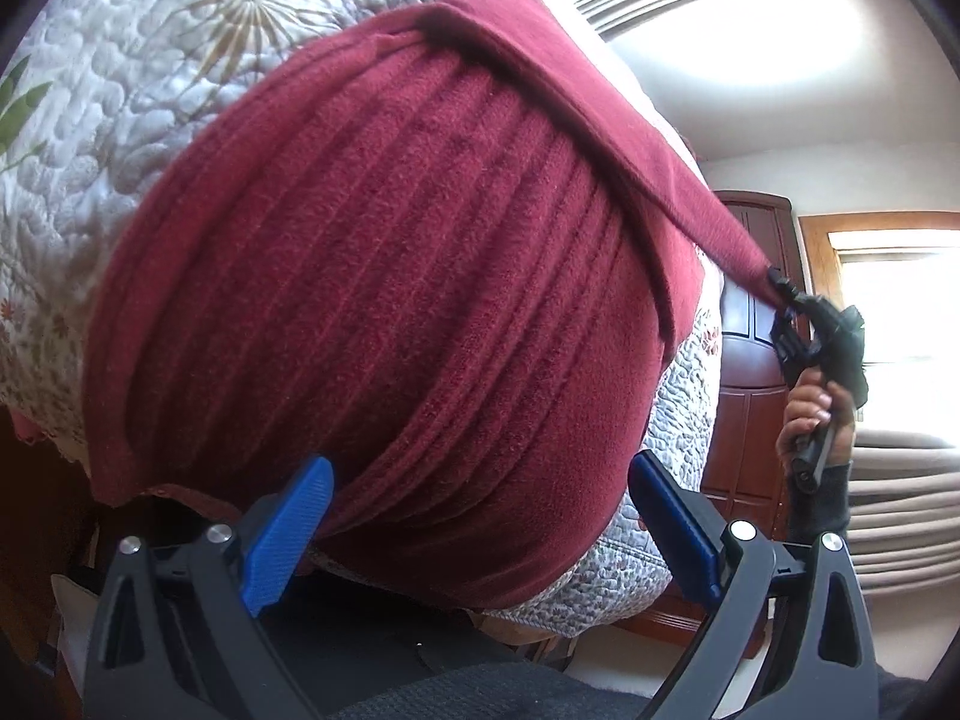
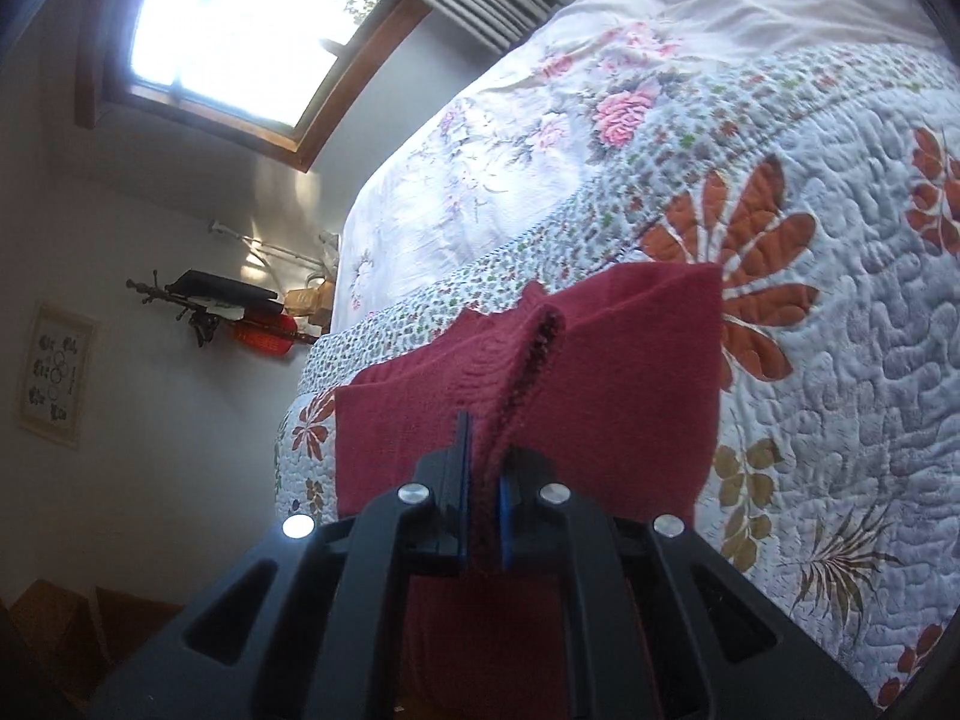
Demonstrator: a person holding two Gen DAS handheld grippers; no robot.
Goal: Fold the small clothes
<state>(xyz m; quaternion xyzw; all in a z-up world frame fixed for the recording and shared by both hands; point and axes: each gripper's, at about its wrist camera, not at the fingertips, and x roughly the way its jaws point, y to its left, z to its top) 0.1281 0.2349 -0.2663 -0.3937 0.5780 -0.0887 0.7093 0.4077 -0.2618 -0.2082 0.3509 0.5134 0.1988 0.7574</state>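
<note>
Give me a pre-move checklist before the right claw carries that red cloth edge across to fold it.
1. Right claw gripping the edge of the red cloth: ok, shut on the fabric, which is pulled taut in the left wrist view.
2. Left claw ready to help: not ok, open, a finger on each side of the near edge, not yet pinching.
3. Cloth lying on the quilt: ok, though its near edge hangs past the bed edge.
4. Cloth smooth: not ok, a ridge is raised where the pulled edge lifts.
5. Landing spot free: cannot tell, the cloth's far side is hidden.
</note>
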